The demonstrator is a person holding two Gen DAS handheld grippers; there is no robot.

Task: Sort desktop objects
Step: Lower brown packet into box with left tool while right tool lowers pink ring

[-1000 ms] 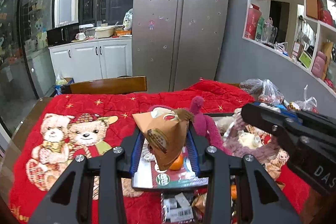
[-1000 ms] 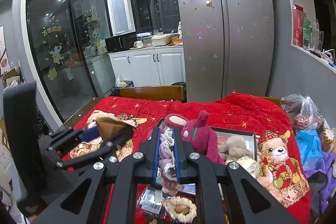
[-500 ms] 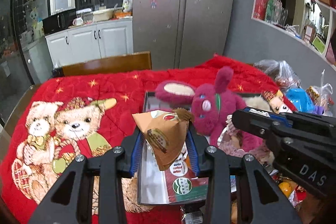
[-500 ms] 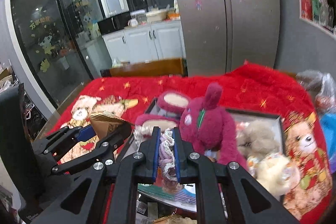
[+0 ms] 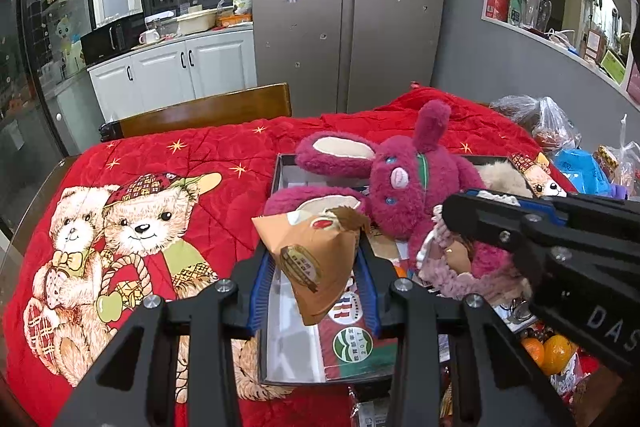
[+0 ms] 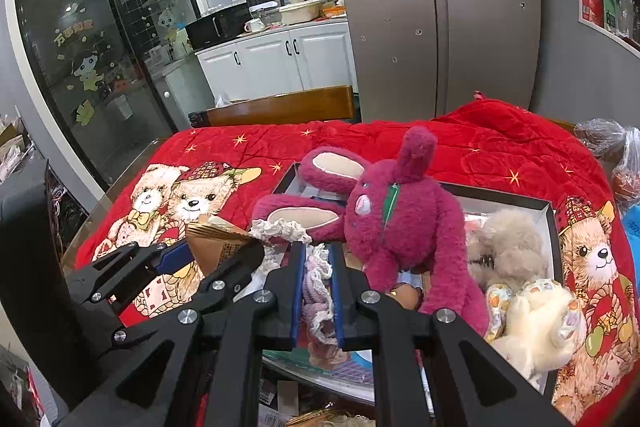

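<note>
White letters "DAS" stand on the black body of the right gripper (image 5: 472,223), cut off at the frame's edge. A green round seal (image 5: 354,341) on the red-and-white sheet in the tray reads "2017". Other labels are too small to read.

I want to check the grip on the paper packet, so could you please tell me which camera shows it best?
The left wrist view: the brown paper packet sits centred between the left gripper pads, label visible. The right wrist view shows only its upper edge, mostly hidden behind that gripper's fingers.
</note>
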